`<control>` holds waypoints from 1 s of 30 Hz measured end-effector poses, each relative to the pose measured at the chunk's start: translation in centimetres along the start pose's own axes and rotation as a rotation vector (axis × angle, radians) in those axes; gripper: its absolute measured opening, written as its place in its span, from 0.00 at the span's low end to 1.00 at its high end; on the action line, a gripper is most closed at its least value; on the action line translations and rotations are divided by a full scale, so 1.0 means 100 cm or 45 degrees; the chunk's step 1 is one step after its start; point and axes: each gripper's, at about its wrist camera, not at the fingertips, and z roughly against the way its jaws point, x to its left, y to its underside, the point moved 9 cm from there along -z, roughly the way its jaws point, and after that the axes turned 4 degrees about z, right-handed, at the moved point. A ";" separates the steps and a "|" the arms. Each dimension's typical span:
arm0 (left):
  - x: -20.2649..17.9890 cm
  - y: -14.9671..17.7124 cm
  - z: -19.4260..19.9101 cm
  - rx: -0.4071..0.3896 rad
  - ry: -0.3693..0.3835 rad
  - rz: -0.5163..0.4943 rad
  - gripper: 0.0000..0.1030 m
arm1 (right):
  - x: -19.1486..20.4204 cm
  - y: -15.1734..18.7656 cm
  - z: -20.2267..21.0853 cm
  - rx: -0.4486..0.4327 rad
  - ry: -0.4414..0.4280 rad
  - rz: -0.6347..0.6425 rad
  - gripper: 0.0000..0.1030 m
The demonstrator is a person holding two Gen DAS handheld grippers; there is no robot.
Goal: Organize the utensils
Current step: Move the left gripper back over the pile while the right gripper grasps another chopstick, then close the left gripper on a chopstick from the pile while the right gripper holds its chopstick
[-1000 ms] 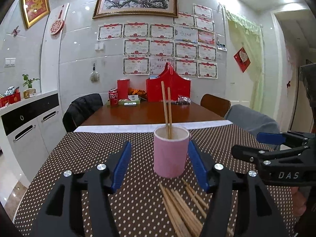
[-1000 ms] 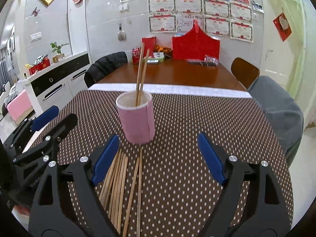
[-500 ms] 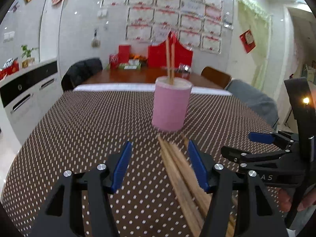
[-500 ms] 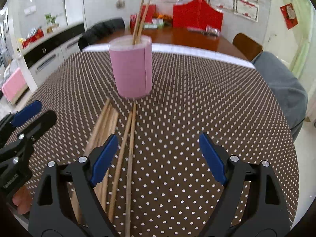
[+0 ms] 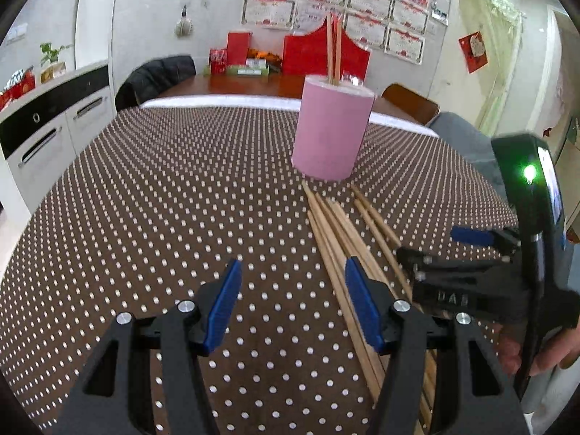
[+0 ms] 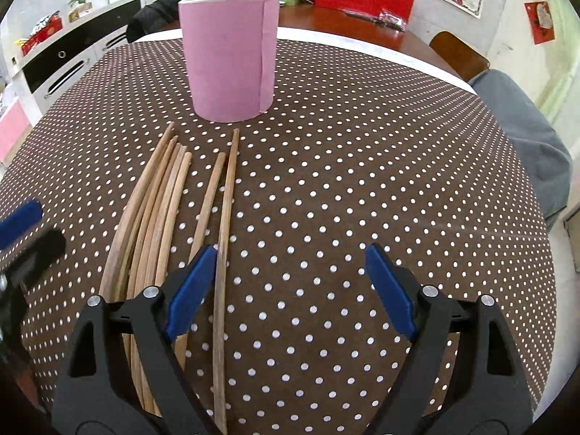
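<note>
A pink cylindrical holder (image 5: 331, 132) stands on the brown dotted tablecloth with two chopsticks (image 5: 333, 50) upright in it; it also shows in the right wrist view (image 6: 230, 59). Several loose wooden chopsticks (image 5: 344, 239) lie flat in front of it, fanned out in the right wrist view (image 6: 163, 210). My left gripper (image 5: 291, 304) is open and empty, low over the cloth just left of the pile. My right gripper (image 6: 286, 290) is open and empty, with its left finger over the rightmost chopsticks. The right gripper also shows in the left wrist view (image 5: 471, 250).
The tablecloth (image 6: 362, 181) covers the near table; its rounded edge falls off at the right. A grey chair (image 6: 522, 134) stands at the right. Red boxes and a can (image 5: 217, 61) sit on the far wooden table. White cabinets (image 5: 47, 116) stand at the left.
Both grippers have dropped lower and tilted down toward the loose chopsticks. The holder now appears farther up in both views. Both grippers stay open.
</note>
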 end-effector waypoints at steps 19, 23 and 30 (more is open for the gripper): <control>-0.009 0.016 -0.024 0.180 -0.119 -0.033 0.60 | 0.008 0.022 0.023 -0.075 -0.244 -0.079 0.07; -0.014 0.011 -0.029 0.204 -0.127 -0.016 0.60 | 0.008 0.028 0.028 -0.093 -0.252 -0.097 0.07; -0.014 0.003 -0.038 0.248 -0.184 0.010 0.68 | 0.009 0.024 0.026 -0.094 -0.281 -0.133 0.07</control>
